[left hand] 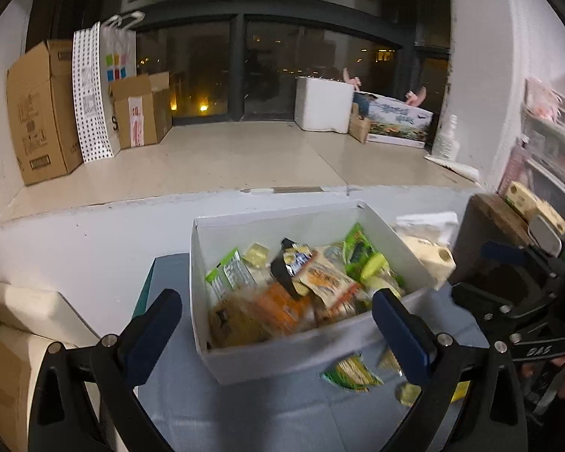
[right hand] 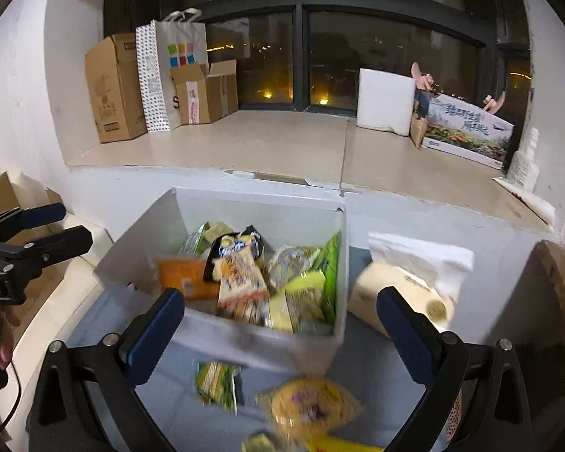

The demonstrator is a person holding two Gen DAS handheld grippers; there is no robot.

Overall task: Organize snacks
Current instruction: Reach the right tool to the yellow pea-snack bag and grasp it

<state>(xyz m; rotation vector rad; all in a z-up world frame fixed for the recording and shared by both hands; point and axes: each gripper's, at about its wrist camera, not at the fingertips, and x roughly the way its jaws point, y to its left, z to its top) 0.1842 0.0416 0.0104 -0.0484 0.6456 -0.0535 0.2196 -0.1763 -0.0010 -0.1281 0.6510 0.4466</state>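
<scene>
Yellow snack packet (right hand: 312,406) lies on the grey tabletop (right hand: 376,373) just below my right gripper (right hand: 282,324), short of the white box (right hand: 252,342), green packet (right hand: 216,380) beside it. Both grippers gape empty; the left gripper (left hand: 278,324) hangs over the box's near wall. I judge right nearer, with room leftward.
</scene>
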